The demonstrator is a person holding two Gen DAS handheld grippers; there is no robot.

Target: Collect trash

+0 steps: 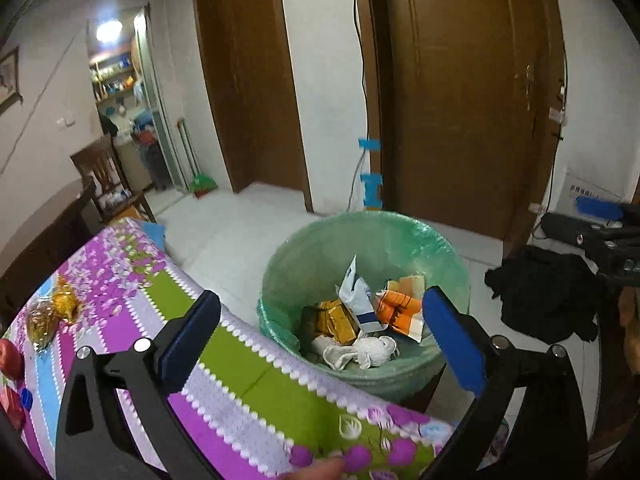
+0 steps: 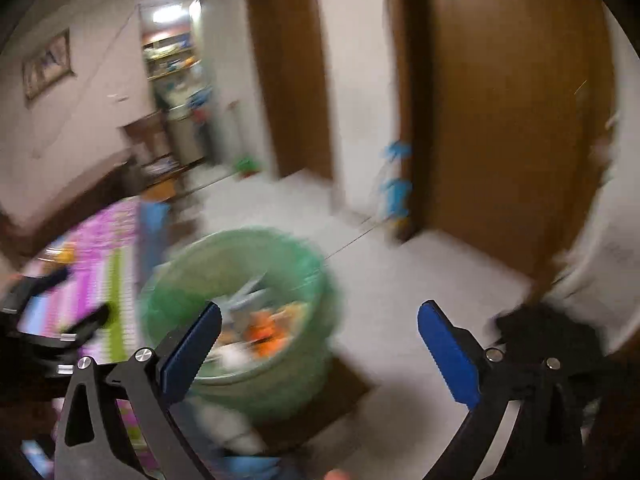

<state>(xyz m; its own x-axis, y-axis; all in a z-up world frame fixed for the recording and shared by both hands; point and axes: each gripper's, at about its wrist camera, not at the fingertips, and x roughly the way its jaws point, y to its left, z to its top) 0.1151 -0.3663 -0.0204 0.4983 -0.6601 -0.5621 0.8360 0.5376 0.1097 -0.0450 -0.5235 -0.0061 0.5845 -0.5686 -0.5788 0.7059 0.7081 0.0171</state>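
A trash bin with a green liner [image 1: 372, 240] stands on the floor beside the table and holds wrappers, an orange packet [image 1: 400, 308] and a crumpled white tissue [image 1: 368, 352]. My left gripper [image 1: 320, 336] is open and empty, above the table edge facing the bin. My right gripper [image 2: 320, 344] is open and empty, above the floor just right of the bin [image 2: 240, 256]; this view is blurred. Gold-wrapped items [image 1: 52, 312] and a red apple [image 1: 10, 358] lie on the table's far left.
The table has a purple, green and white flowered cloth [image 1: 248, 384]. A black cloth heap [image 1: 548, 292] lies on the floor to the right of the bin. Brown doors [image 1: 460, 92] and a wooden chair [image 1: 104, 176] stand behind. The right gripper shows at the left wrist view's right edge [image 1: 600, 220].
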